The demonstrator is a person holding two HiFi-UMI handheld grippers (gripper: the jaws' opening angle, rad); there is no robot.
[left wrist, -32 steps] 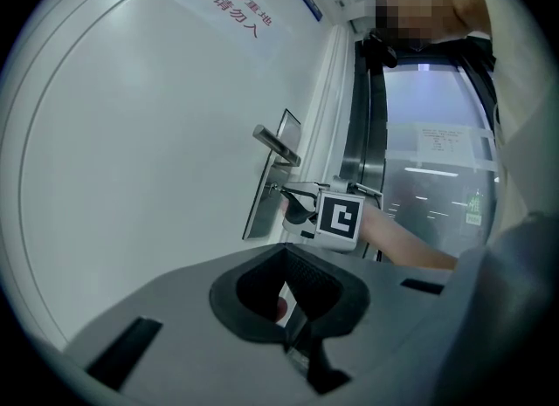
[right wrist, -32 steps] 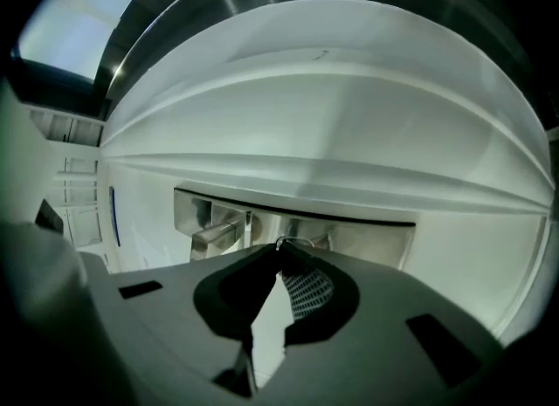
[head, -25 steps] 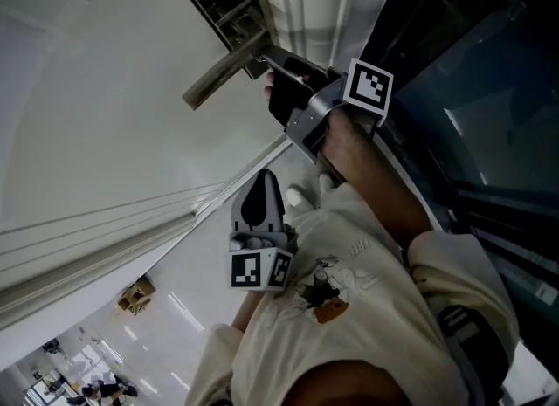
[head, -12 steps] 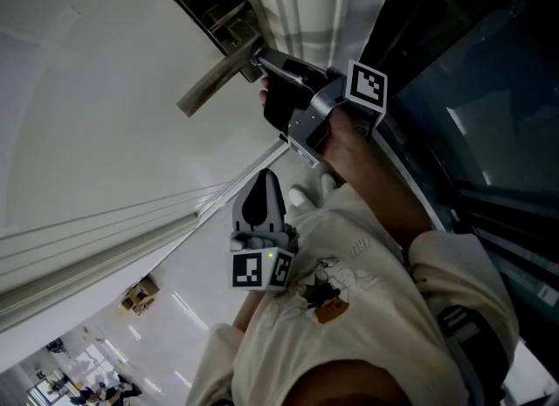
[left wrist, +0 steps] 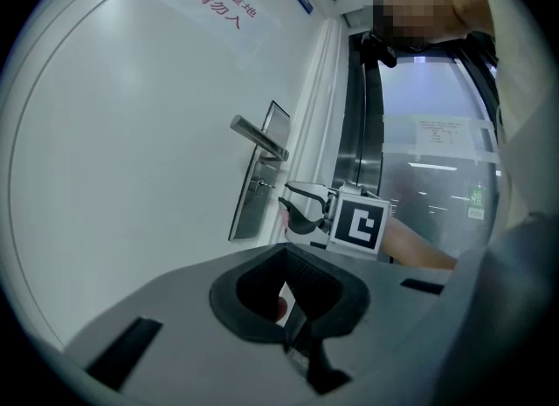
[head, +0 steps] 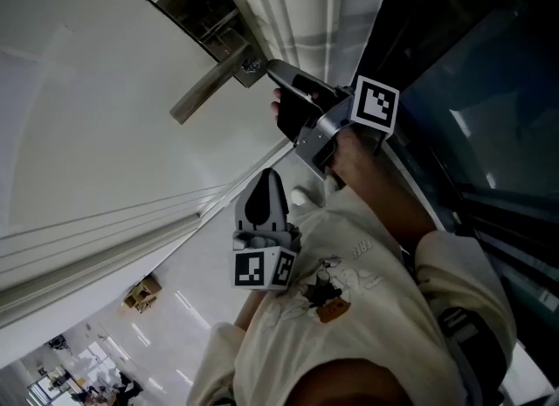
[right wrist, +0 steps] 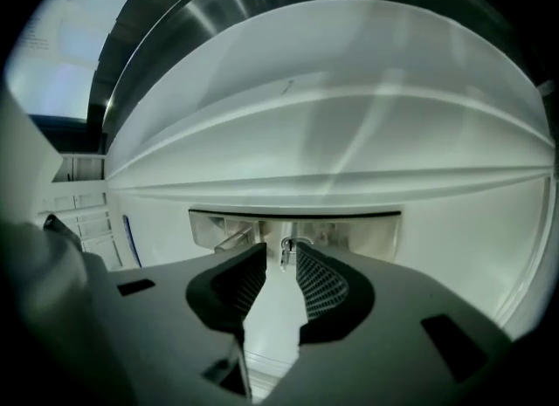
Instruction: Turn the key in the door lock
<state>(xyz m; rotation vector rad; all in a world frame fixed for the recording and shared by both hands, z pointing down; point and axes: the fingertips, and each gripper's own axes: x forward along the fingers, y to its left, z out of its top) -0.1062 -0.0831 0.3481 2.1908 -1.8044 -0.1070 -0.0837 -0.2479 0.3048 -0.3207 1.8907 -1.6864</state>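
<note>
White door (head: 96, 107) fills the far side, with a steel lock plate (right wrist: 367, 234) on it. My right claw (right wrist: 279, 254) is narrowly parted, and the key (right wrist: 285, 247) shows between its tips, seated in the plate right of the lever handle (right wrist: 229, 240). My left claw (head: 264, 195) hangs closed, well apart, near me.

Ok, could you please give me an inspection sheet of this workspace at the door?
Surface: white door, upright.
Job's things: key in the lock plate, below the handle.
Clutter: nothing seen.
Tools: right tool open, key in line with its gap, touch cannot be told; left tool shut, empty, held back from the door.
Cables: nothing seen.
Surroundings: glass panel beside the door; box on the floor.
</note>
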